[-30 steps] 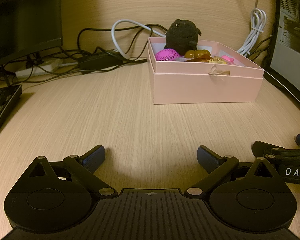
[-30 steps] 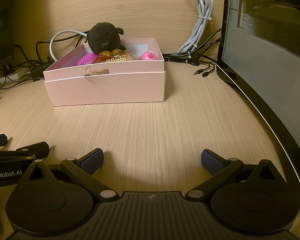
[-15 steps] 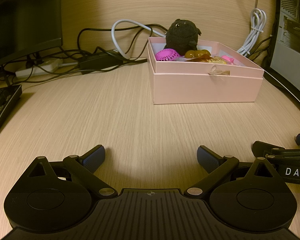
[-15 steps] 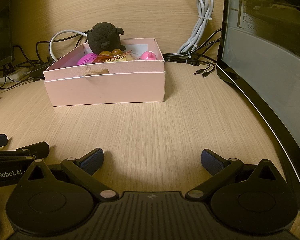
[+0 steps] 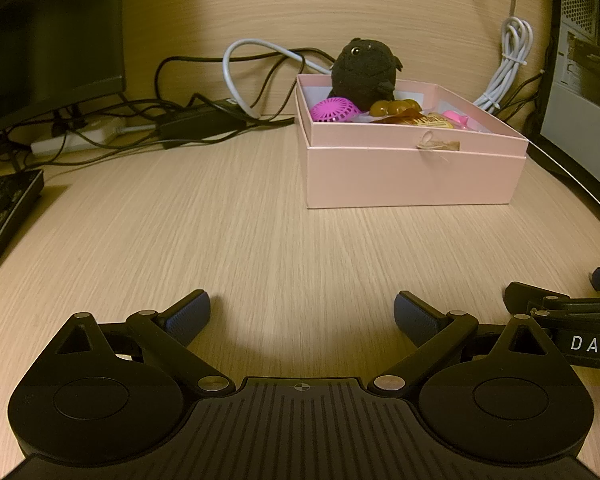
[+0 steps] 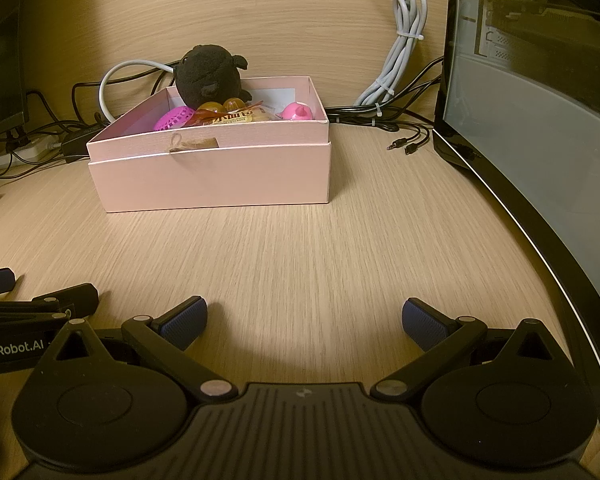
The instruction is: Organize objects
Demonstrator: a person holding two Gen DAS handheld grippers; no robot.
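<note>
Currently, left gripper (image 5: 302, 312): fingers spread wide, empty.
Right gripper (image 6: 304, 320): likewise.
Risk: black plush toy (image 5: 364, 72) stood tall in the far pink box (image 5: 412, 176); a nudge could topple it.

On the desk (image 5: 228, 240) the box (image 5: 412, 176) stands at about one o'clock from the left gripper (image 5: 302, 316) and at eleven o'clock from the right gripper (image 6: 304, 320), well apart from both. In the box the plush toy (image 6: 210, 76) sits at the back corner, with the perforated ball (image 6: 175, 117) before it, the snack packet (image 6: 236, 117) in the middle and the small pig figure (image 6: 297, 112) toward the right side. Behind the box lie the cables (image 5: 204, 120), the keyboard (image 5: 4, 216) lies at nine o'clock of the left gripper, and the computer case (image 6: 540, 100) stands at two o'clock of the right gripper, which rests just right of the left one.
</note>
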